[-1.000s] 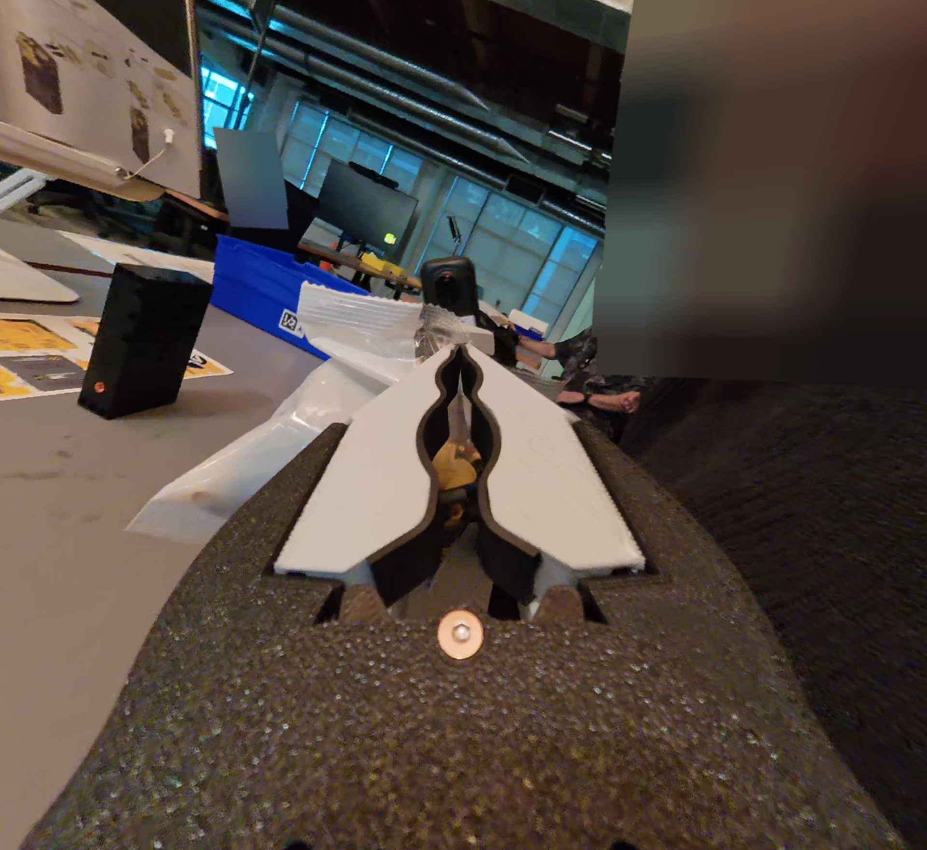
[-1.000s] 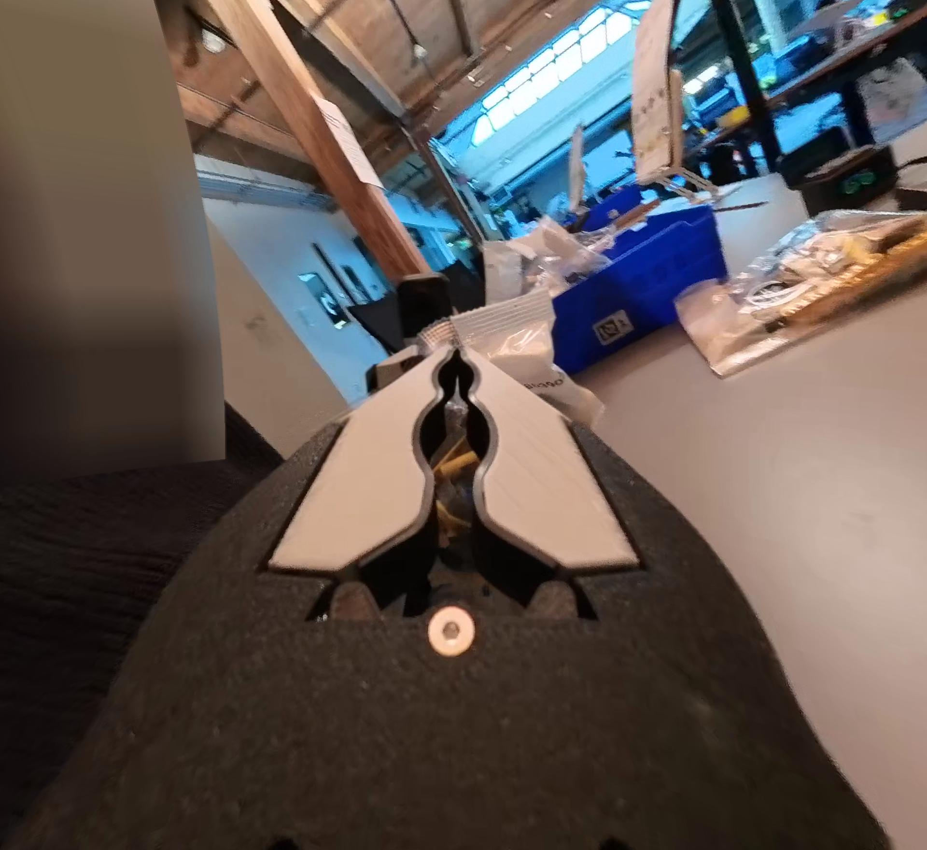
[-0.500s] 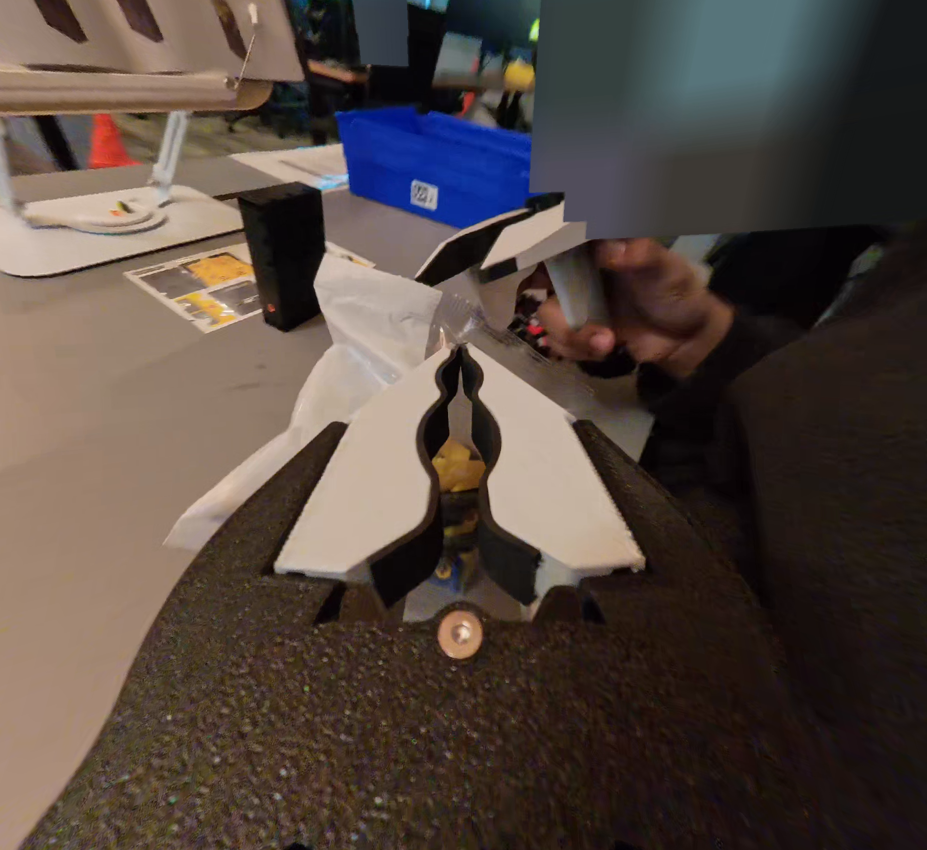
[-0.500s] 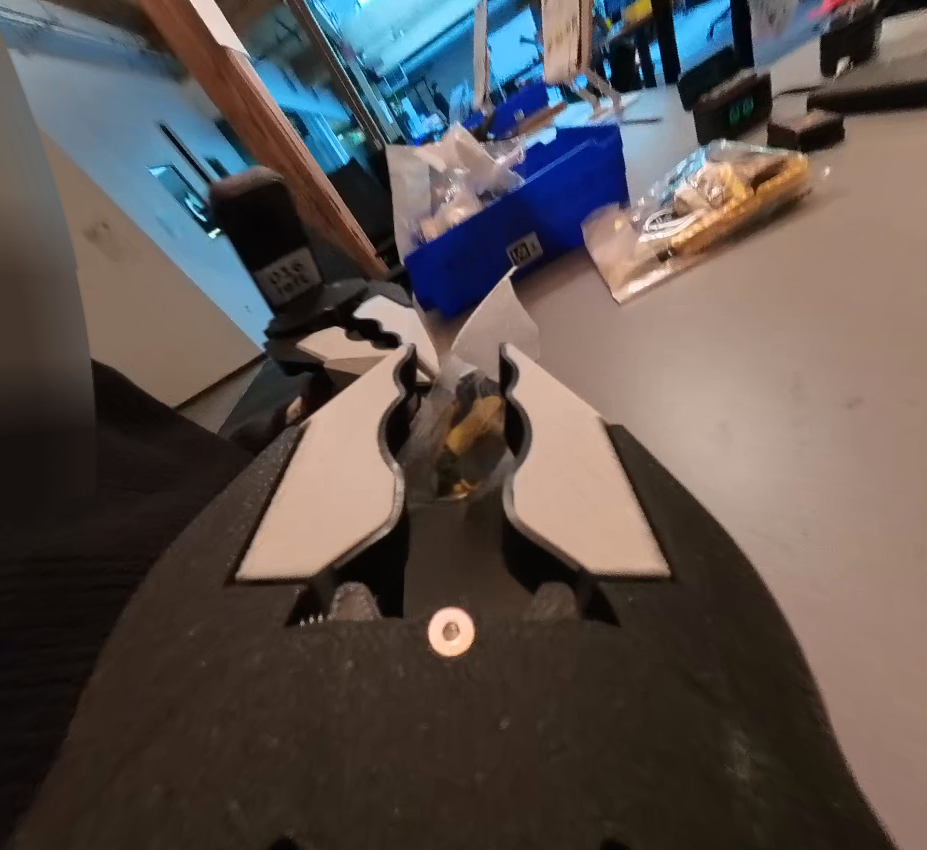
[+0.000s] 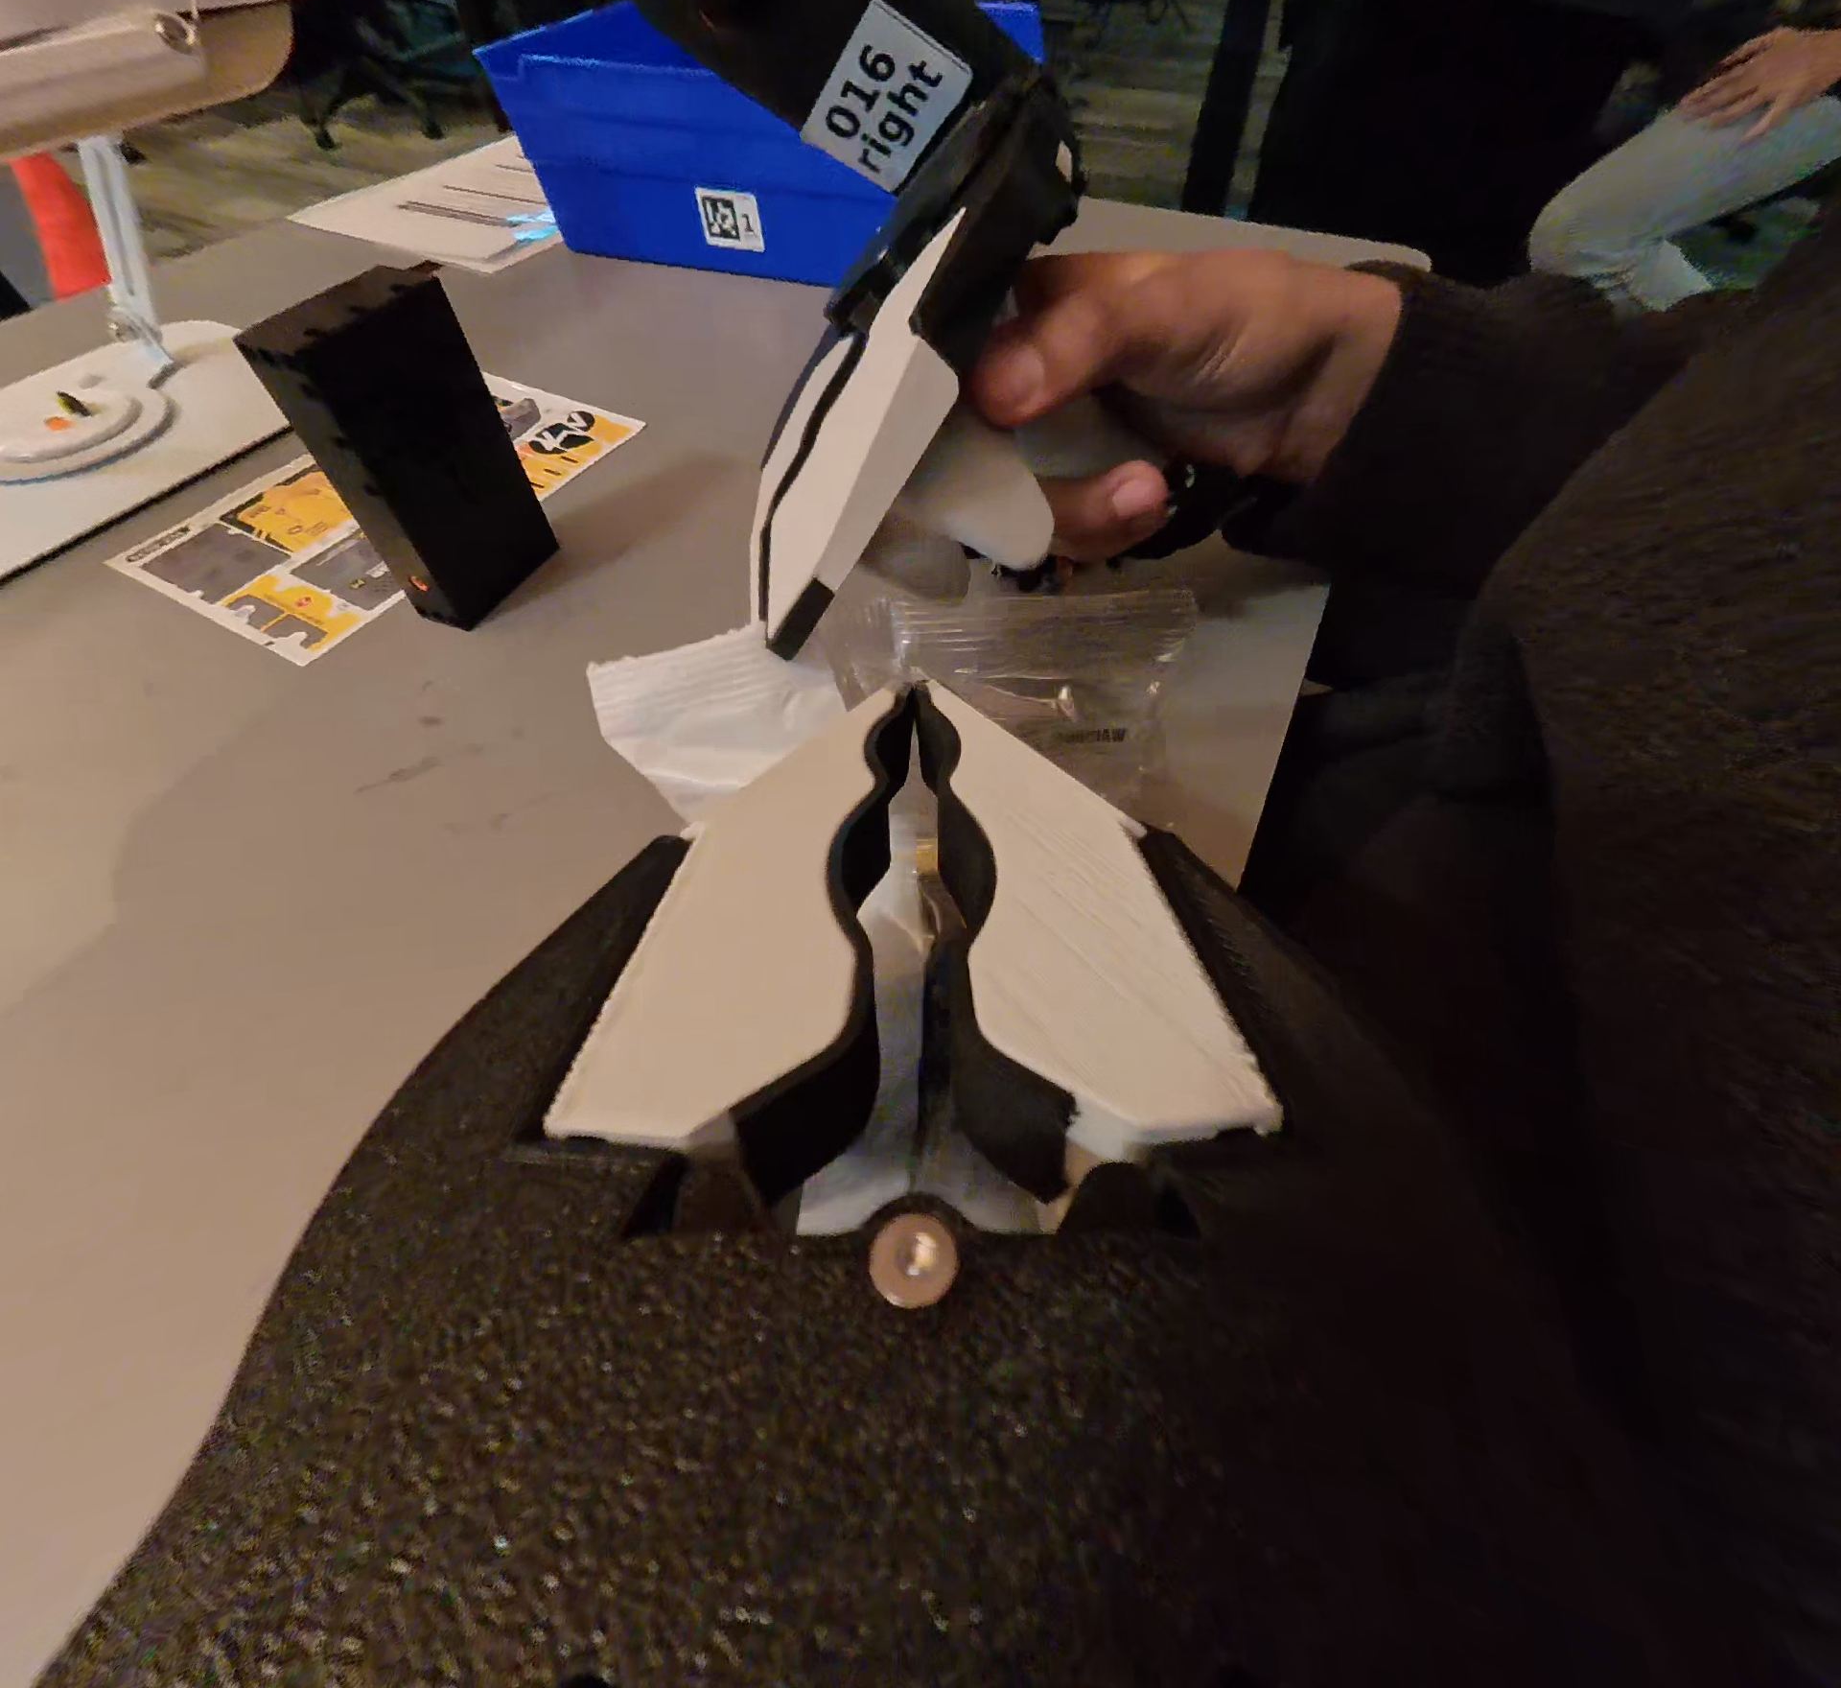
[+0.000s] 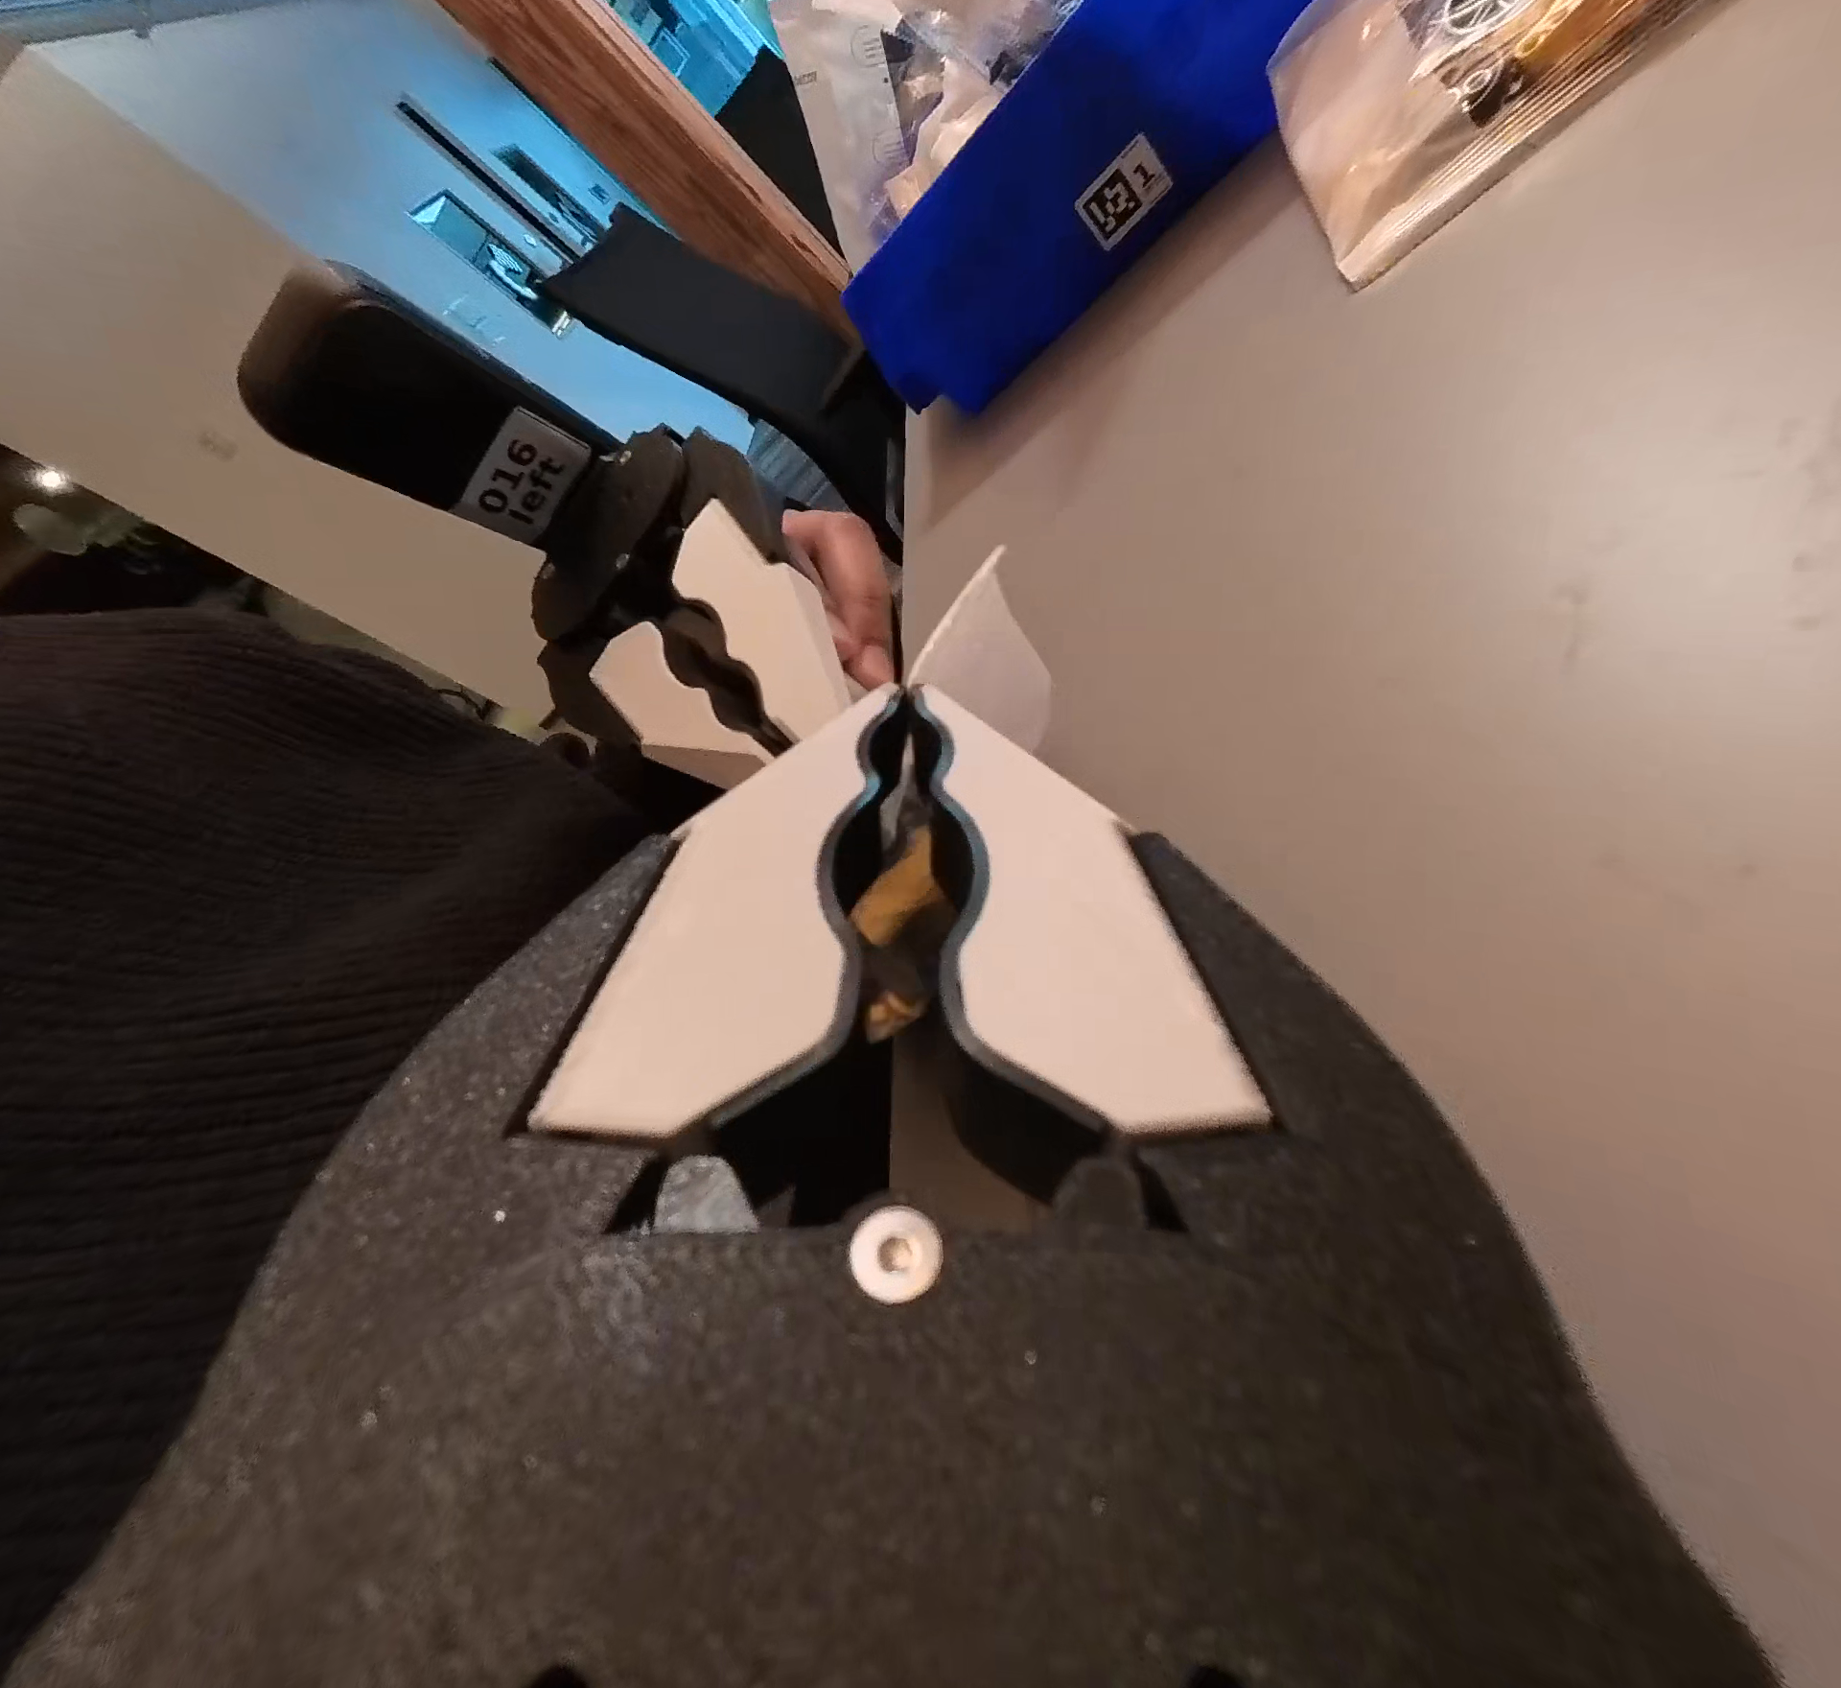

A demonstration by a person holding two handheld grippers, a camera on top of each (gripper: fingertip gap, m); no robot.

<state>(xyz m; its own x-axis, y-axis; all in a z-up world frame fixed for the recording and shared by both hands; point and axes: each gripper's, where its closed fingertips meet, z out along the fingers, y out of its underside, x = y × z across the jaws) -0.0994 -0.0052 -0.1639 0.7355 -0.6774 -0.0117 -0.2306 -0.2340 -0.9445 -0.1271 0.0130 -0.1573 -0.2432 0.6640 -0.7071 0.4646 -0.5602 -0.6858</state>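
Both grippers (image 5: 915, 694) (image 6: 905, 694) clamped on plastic bag (image 5: 1036, 694) of small parts; bag-filled blue bin (image 6: 1126, 145) behind.

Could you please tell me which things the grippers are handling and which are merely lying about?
In hand: left gripper and right gripper, both shut on the plastic bag.
Lying about: blue bin, black box, printed sheet, clear packet of parts, all on the grey table.

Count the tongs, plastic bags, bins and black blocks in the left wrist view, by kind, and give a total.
white two-finger tongs: 2, the left tongs and the right tongs, both shut on the bag
white-and-clear plastic bag: 1
blue plastic bin: 1
black rectangular block: 1
Total: 5
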